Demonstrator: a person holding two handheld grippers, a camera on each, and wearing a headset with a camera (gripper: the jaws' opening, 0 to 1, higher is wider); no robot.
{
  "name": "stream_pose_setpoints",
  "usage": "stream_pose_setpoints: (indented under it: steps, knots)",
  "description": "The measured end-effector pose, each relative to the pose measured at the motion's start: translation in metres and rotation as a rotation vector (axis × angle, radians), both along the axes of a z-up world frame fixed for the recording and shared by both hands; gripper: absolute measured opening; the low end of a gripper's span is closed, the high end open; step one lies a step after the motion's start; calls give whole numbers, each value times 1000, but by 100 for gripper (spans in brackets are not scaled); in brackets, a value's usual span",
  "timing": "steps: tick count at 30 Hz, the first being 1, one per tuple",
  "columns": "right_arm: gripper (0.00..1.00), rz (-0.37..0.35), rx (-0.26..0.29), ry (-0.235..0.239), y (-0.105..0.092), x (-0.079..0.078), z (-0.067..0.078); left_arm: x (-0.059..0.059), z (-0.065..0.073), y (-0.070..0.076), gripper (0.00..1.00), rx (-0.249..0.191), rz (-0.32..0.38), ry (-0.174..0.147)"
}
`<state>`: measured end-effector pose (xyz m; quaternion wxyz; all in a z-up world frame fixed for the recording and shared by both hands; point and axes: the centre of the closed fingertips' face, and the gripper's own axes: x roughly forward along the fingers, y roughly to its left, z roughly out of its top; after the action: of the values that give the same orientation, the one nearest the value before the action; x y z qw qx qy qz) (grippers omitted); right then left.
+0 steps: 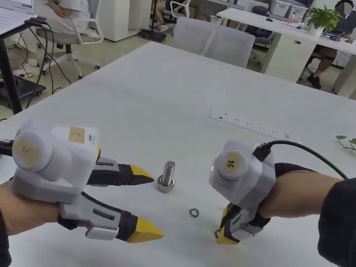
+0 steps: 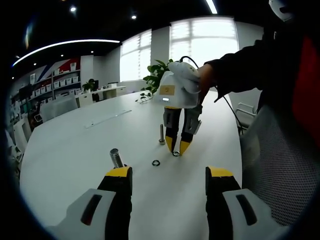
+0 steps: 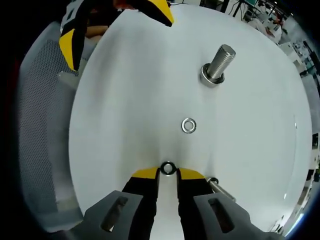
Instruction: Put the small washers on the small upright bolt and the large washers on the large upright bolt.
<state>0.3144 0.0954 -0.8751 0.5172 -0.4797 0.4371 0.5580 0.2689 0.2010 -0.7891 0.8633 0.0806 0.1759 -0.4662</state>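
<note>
The large upright bolt [image 1: 167, 176] [image 3: 218, 65] [image 2: 116, 157] stands mid-table with a wider ring at its foot. A loose small washer [image 1: 193, 212] [image 3: 188, 125] [image 2: 156, 162] lies flat in front of it. My right gripper [image 1: 227, 236] [image 3: 168, 173] [image 2: 178, 148] points down at the table, its yellow tips shut on another small washer [image 3: 168, 168] that rests on the surface. The small upright bolt [image 2: 162, 134] [image 3: 220, 189] stands just beside the right gripper. My left gripper [image 1: 146, 203] [image 2: 169, 172] hovers left of the large bolt, open and holding nothing.
A white power strip [image 1: 250, 125] lies further back on the white table [image 1: 167, 100]. Grey chairs [image 1: 214, 41] stand at the far edge, with desks, a plant [image 1: 322, 16] and seated people beyond. A mesh chair [image 3: 45, 115] is close to the near table edge.
</note>
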Motion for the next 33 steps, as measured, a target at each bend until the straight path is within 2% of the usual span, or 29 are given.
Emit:
stream_pose_setpoints:
  steps: [13, 21, 33]
  knots:
    - [14, 14, -1, -18, -1, -2, 0, -1, -1, -1, 58, 2, -3, 4]
    - [14, -2, 7, -6, -2, -4, 1, -2, -1, -2, 58, 2, -7, 5]
    - [14, -21, 17, -19, -11, 0, 16, -2, 0, -2, 57, 1, -9, 2]
